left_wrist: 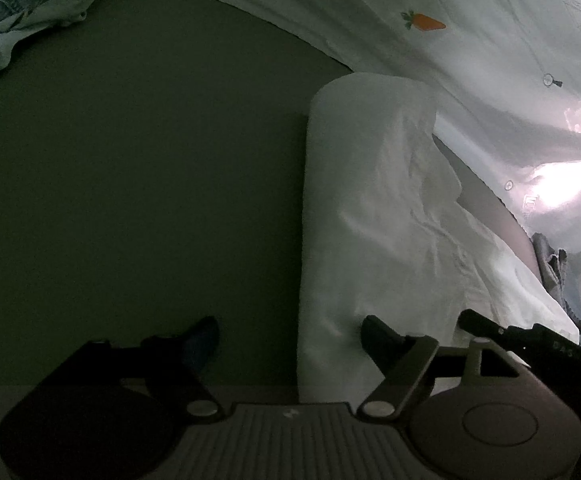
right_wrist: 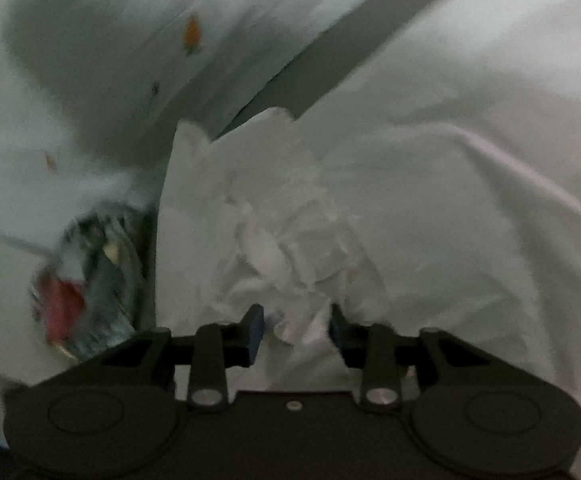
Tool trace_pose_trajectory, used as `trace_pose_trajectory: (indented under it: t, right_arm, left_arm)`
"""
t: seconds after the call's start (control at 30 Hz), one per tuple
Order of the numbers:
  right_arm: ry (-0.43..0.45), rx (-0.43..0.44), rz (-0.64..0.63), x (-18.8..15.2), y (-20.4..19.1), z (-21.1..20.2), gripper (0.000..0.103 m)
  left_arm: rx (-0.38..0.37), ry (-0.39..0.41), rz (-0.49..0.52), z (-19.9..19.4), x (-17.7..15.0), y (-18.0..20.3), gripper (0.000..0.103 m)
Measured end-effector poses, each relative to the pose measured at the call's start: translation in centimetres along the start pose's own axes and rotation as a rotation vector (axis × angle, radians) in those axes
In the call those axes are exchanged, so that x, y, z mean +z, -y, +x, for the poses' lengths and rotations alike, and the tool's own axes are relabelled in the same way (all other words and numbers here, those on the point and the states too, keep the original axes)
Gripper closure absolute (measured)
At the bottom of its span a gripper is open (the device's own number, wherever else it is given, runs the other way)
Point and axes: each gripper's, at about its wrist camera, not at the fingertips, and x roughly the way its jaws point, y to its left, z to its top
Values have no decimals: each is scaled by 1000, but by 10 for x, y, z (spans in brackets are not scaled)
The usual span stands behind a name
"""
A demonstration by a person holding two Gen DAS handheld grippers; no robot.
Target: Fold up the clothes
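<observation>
A white garment (left_wrist: 370,208) lies as a long folded strip on the dark green surface (left_wrist: 138,184). My left gripper (left_wrist: 290,332) is open, its fingers wide apart around the strip's near end. My right gripper (right_wrist: 296,328) is shut on a bunched fold of the same white garment (right_wrist: 290,256). The right gripper's black fingers also show at the lower right of the left wrist view (left_wrist: 490,328).
A white sheet printed with carrots (left_wrist: 422,22) hangs or lies behind the garment and shows in the right wrist view (right_wrist: 190,36). Denim and pale clothes (left_wrist: 6,20) lie at the far left. More denim (left_wrist: 558,272) sits at the right. A blurred red and grey item (right_wrist: 78,292) is at left.
</observation>
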Motion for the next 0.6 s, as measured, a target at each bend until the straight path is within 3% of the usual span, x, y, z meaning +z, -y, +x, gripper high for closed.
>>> trace_pose_trajectory:
  t: [0.03,0.07,0.1,0.27,0.4,0.5,0.6]
  right_arm:
    - [-4,-11,-18,0,-4,3,64]
    - [-8,-21,-34,1,-9,6,79]
    - [-7,-31,-50,2,-12,8,87]
    - [78,-28,-130,4,-24,-28,93]
    - [250,7,-57,0,-13,-106,93]
    - [305,-123,-5,-16,22,-151,93]
    - [196,-315,71,-30,67,-147,84]
  left_arm:
    - [-3,2,3,1,-1,1,19]
    - [-2,4,6,1,-1,3,17]
    - [4,4,9,1,-2,5,17]
    - [27,31,117,-1,13,29,21]
    - [21,57,195,-1,14,54,21]
    - [6,52,217,5,8,70,21]
    - [17,15,238,16,-8,83,21]
